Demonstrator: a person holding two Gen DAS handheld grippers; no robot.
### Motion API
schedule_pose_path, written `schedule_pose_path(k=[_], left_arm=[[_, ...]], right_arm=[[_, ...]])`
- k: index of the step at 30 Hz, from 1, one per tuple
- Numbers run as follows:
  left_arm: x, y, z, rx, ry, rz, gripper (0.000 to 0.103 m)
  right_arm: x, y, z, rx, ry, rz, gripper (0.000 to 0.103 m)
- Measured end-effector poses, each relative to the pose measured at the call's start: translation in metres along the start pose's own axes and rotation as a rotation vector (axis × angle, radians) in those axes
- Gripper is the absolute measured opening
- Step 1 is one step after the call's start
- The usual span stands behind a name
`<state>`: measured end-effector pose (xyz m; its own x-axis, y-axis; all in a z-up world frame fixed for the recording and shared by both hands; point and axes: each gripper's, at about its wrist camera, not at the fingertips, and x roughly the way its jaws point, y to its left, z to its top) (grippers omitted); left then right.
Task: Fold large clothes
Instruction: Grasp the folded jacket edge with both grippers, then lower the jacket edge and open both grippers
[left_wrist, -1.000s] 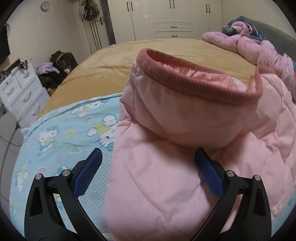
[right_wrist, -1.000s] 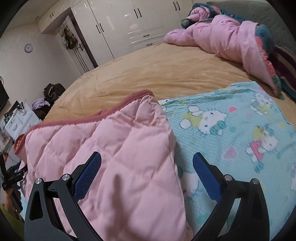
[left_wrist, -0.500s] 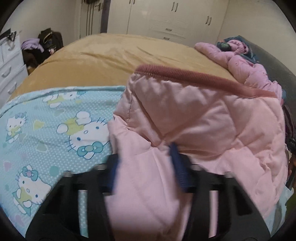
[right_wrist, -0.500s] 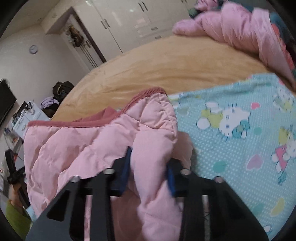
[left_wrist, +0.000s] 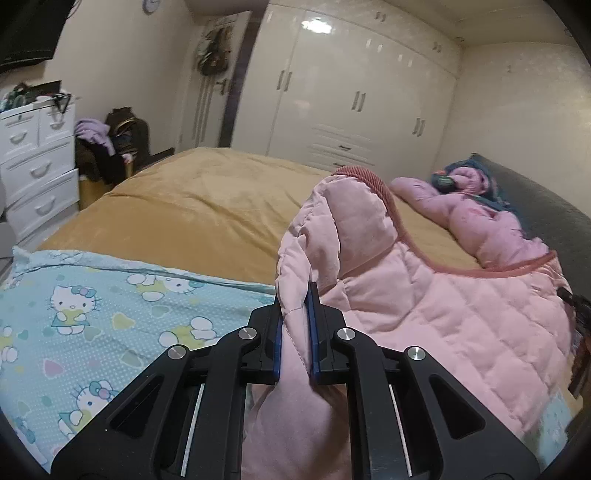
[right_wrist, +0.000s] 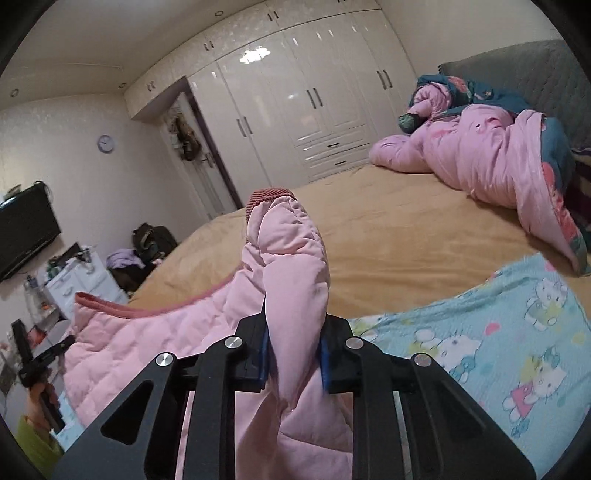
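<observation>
A pink quilted jacket (left_wrist: 436, 295) with a darker ribbed hem lies on a light blue cartoon-cat sheet (left_wrist: 92, 314) on the bed. My left gripper (left_wrist: 294, 332) is shut on the jacket's left edge and holds a fold of it raised off the sheet. In the right wrist view my right gripper (right_wrist: 293, 350) is shut on the jacket's right edge (right_wrist: 291, 258), which also stands up lifted. The jacket's middle sags between the two grips.
The bed has a tan cover (left_wrist: 207, 206). A crumpled pink and blue duvet (right_wrist: 491, 155) lies by the grey headboard (right_wrist: 517, 70). White drawers (left_wrist: 37, 155) and bags stand on the floor to the left. White wardrobes (right_wrist: 314, 103) line the far wall.
Both grippers were open over the flat jacket; they have closed on its two side edges and lifted them, and both views have tilted up toward the room.
</observation>
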<state>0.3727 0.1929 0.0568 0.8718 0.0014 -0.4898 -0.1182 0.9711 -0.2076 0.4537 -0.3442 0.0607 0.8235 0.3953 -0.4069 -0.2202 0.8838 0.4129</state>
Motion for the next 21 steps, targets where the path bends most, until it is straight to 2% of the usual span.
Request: schedule_pose_path(k=[4,6,10,13,17,19,21], left_arm=[[0.045,-0.001,-0.01,0.013,0.101,0.067,0.005],[0.063,0.005,-0.022,0.024,0.166,0.104,0.005],[0.093,0.022,-0.056,0.017,0.284,0.155,0.009],[0.097,0.021,-0.069,0.037,0.29,0.163,0.012],[0.101,0.021,-0.075,0.04,0.3,0.175,0.015],[0.105,0.026,-0.079,0.018,0.307,0.178,0.018],[0.106,0.024,-0.083,0.019,0.309,0.185,0.019]], right_arm=[[0.038,-0.012,-0.014,-0.001,0.077,-0.063,0.019],[0.06,-0.022,-0.032,0.006,0.128,-0.112,0.019],[0.078,-0.048,-0.071,0.081,0.192,-0.149,0.02],[0.089,-0.064,-0.097,0.137,0.235,-0.159,0.023],[0.096,-0.073,-0.106,0.178,0.251,-0.155,0.029],[0.099,-0.071,-0.109,0.179,0.266,-0.168,0.035],[0.108,-0.077,-0.115,0.208,0.316,-0.166,0.043]])
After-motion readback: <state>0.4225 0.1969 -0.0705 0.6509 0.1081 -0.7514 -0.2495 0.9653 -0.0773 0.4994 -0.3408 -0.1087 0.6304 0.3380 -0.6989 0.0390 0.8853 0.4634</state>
